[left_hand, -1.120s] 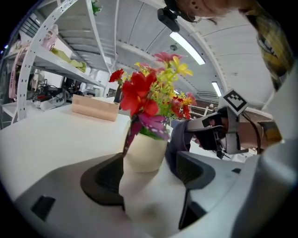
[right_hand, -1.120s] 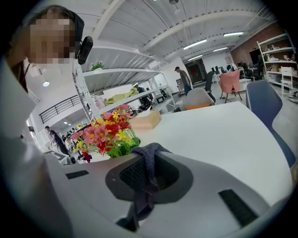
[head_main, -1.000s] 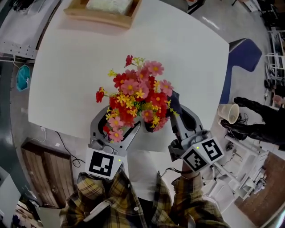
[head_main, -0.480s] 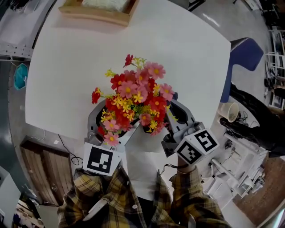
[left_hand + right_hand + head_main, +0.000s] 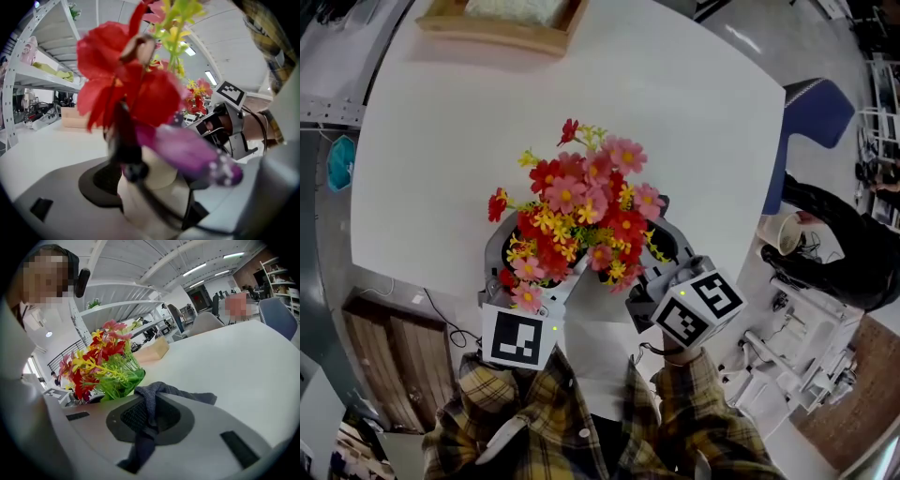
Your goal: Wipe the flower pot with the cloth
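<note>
Nearest the person's plaid sleeves point(image 5: 581, 427), the two grippers closed in on the plant from either side. The left gripper point(image 5: 534, 267) came at it from about 7 o'clock and the right gripper point(image 5: 656, 248) from about 4 o'clock. The left gripper's jaws had just been opening and stood at their widest, with the cream flower pot point(image 5: 159, 187) between them. Its own view was too blurred by the close blooms to show whether the pads touched the pot. That straddling position looked meant to steady the pot near the bench edge while the other side was worked. The right gripper was clamped on the dark grey cloth point(image 5: 150, 404), which was pinched across the pad with a loose tail hanging past the jaw tip. That free fabric, rather than hard plastic, would be what met the pot. In the right gripper view the cloth was still short of the pot, so wiping appeared about to start, not under way. The red, pink and yellow flowers point(image 5: 577, 211) spread over the pot and hid it entirely from the head view. This probably explains why both grippers came in low, under the foliage. Beyond them the white bench point(image 5: 675, 112) ran out to a wooden tray point(image 5: 502, 23) at 12 o'clock. Off the bench, at 3 o'clock, a second person point(image 5: 844, 258) stood holding a paper cup point(image 5: 783, 234).
</note>
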The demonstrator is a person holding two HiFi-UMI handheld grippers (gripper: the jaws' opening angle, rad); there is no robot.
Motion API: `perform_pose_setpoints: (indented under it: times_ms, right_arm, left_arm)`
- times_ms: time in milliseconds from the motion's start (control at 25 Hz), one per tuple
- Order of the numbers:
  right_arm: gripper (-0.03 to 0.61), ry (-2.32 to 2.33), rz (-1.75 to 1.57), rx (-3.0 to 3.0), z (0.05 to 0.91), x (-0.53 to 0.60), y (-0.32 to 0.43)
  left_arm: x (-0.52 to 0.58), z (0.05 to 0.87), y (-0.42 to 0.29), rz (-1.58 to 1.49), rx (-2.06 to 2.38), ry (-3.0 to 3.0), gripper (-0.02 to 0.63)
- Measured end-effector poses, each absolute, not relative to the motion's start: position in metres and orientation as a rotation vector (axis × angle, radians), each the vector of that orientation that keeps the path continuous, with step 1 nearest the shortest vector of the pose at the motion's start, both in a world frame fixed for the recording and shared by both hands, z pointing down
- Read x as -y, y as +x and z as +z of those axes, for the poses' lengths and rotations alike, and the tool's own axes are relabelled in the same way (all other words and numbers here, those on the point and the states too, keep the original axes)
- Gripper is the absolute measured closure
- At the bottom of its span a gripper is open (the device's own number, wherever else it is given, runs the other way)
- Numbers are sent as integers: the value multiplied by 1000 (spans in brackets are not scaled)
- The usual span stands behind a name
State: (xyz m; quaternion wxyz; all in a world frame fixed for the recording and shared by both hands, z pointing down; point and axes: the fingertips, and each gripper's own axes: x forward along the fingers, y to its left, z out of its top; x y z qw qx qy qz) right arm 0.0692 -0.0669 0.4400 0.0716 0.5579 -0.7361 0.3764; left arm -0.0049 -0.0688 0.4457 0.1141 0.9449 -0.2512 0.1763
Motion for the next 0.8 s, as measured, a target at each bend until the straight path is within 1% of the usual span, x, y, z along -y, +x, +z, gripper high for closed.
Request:
perform_pose_setpoints:
  times_ms: [280,800]
  right_arm:
    - [568,1718,1227,2221,440,67,68]
    - [568,1684,1202,2193,439,95,94]
  left_arm:
    - [71,446,-9,524,671,2801,232]
    - [81,443,-3,600,370,2874,232]
